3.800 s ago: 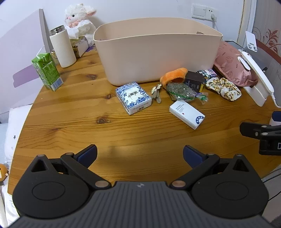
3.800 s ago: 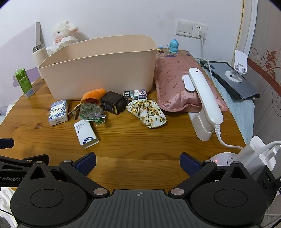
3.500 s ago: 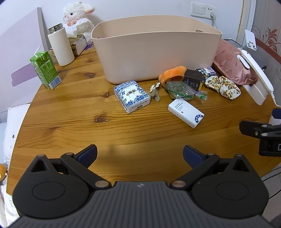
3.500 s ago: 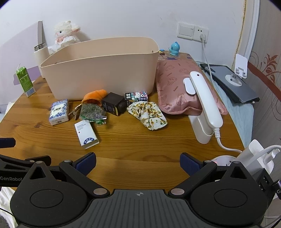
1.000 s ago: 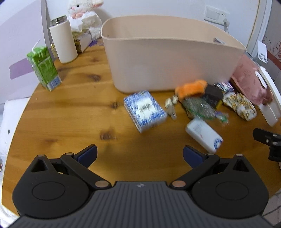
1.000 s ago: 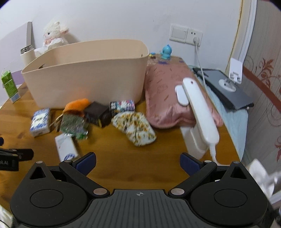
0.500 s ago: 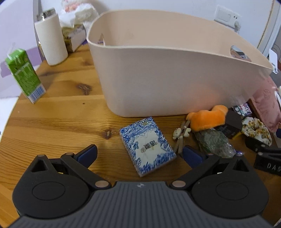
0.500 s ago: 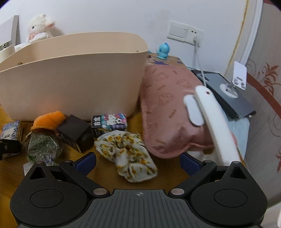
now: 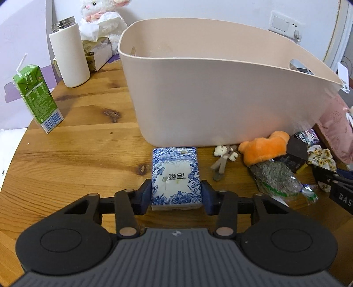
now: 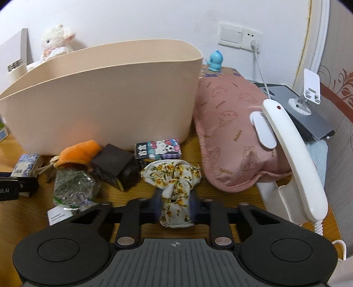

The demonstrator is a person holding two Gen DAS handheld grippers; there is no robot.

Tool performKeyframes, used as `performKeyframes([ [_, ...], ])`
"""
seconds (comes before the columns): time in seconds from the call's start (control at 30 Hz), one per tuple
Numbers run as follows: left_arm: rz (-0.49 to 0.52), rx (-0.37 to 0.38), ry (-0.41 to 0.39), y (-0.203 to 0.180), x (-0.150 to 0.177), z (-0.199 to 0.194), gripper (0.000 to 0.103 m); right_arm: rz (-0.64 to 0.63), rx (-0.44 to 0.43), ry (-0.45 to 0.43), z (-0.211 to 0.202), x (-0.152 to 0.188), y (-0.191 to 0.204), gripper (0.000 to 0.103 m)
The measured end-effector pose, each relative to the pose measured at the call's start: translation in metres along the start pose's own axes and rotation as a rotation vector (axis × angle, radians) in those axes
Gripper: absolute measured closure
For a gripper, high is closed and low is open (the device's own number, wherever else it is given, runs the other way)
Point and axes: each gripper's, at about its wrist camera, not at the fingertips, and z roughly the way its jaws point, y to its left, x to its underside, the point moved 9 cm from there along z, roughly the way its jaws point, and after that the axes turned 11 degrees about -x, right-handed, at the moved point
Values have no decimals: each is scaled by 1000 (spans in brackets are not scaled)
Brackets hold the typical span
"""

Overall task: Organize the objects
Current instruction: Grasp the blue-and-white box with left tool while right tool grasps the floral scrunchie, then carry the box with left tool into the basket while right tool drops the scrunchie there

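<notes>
My left gripper (image 9: 176,194) is shut on the near end of a blue-and-white floral tissue pack (image 9: 175,174) that lies on the wooden table just in front of the beige tub (image 9: 220,97). My right gripper (image 10: 175,205) is shut on a white floral scrunchie (image 10: 174,176), pinching its near part. The tub also shows in the right wrist view (image 10: 99,99). Beside the scrunchie lie an orange plush (image 10: 79,152), a black box (image 10: 114,165), a cartoon-print box (image 10: 157,149), a bag of dried herbs (image 10: 72,185) and a white card box (image 10: 58,215).
A green drink carton (image 9: 35,97), white tumbler (image 9: 68,55) and plush lamb (image 9: 99,13) stand left of the tub. A pink pillow (image 10: 231,132), white handheld appliance (image 10: 293,159) and cord lie right. Small plush keys (image 9: 222,159) lie by the tissue pack.
Both grippers moved forward and down toward the table and closed: the left onto the tissue pack, the right onto the scrunchie. Half a second ago both were open.
</notes>
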Motion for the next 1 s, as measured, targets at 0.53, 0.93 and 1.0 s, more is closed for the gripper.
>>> performKeyframes([
  [0.53,-35,29,-148,20,-14,-80,55,-13,-55,-180,-81,-33,10,89],
  [0.93,3,-12,-369,5,-88,-136,55,-46,-86,-353,-108,-105,22,89],
  [1.0,13,-26,-376,-1,-104,-130,55,-55,-83,-362,-104,-118,25,89],
])
